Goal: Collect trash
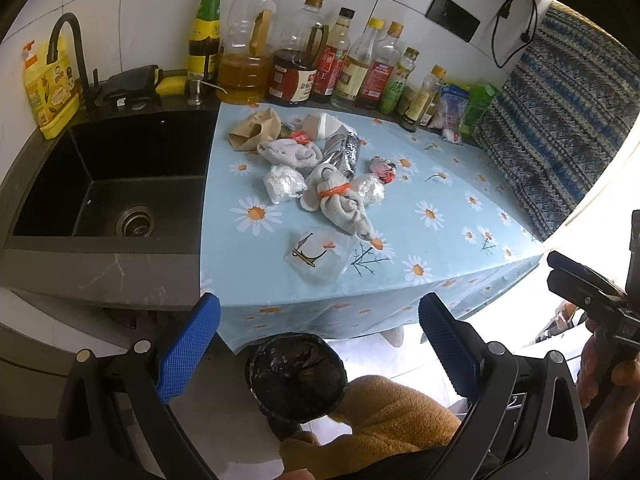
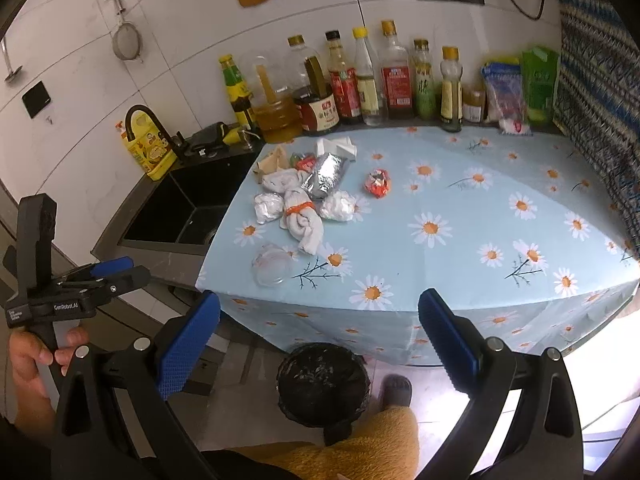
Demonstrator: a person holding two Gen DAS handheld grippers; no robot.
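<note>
Trash lies in a heap on the daisy tablecloth [image 1: 440,184]: brown paper [image 1: 256,128], grey cloth bundles [image 1: 340,200], a foil packet [image 1: 342,152], crumpled clear wrappers [image 1: 282,184], a red wrapper [image 1: 382,169] and a clear plastic lid [image 1: 320,256]. The heap also shows in the right wrist view [image 2: 304,196]. A bin with a black liner [image 1: 296,376] [image 2: 323,384] stands on the floor below the table edge. My left gripper [image 1: 319,346] is open and empty above the bin. My right gripper [image 2: 319,346] is open and empty in front of the table.
A black sink [image 1: 108,184] with a tap lies left of the table. A row of sauce and oil bottles [image 1: 328,68] stands along the back wall. A patterned cloth [image 1: 560,128] hangs at the right. An orange-clad leg [image 1: 384,428] is below.
</note>
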